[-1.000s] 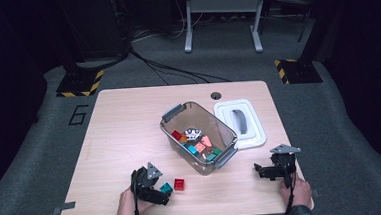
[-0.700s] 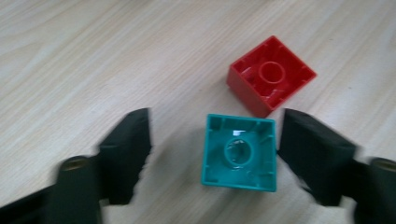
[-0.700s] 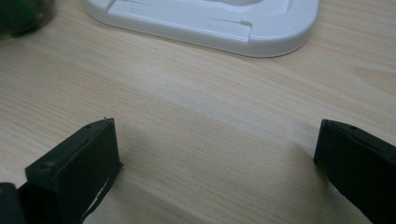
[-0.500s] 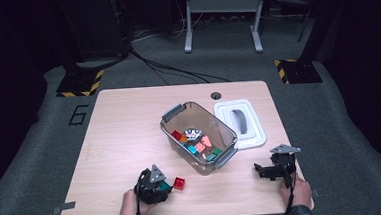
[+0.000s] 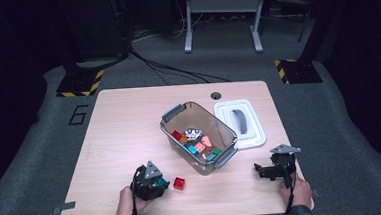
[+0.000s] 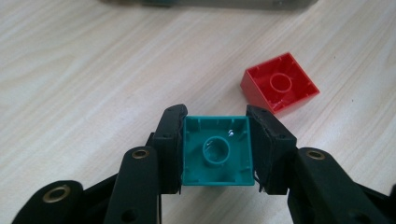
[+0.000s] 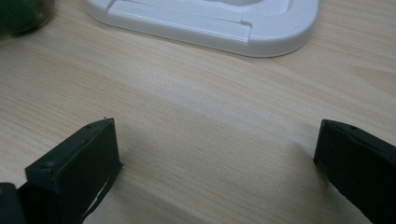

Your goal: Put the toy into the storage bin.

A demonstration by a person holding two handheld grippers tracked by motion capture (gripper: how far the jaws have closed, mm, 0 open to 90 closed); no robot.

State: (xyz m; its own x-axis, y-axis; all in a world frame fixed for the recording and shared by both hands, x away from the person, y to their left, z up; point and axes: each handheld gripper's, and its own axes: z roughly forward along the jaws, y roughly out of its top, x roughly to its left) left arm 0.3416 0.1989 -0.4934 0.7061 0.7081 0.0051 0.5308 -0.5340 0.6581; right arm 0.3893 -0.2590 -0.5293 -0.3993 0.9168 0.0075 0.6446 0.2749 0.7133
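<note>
My left gripper [image 5: 151, 183] sits at the table's front left, held in a hand. Its jaws have just been closing, and they stand shut on a teal brick [image 6: 215, 151] whose hollow underside faces the camera; both pads [image 6: 172, 135] press on its sides. A red brick [image 5: 179, 183] lies upside down on the wood just right of it, also seen as the red brick [image 6: 280, 83] beyond the jaws. My right gripper [image 5: 269, 172] rests at the front right, open, with bare table between its fingers [image 7: 79, 158].
A clear plastic bin [image 5: 218, 122] with grey handles holds several coloured bricks at the table's middle. Its white lid [image 5: 239, 122] lies flat to the right, just ahead of the right gripper as the lid [image 7: 210, 21]. A small hole [image 5: 216, 95] marks the table's far edge.
The left gripper's jaws have closed on the teal brick. Neither hand has shifted noticeably, and the red brick has stayed put.
</note>
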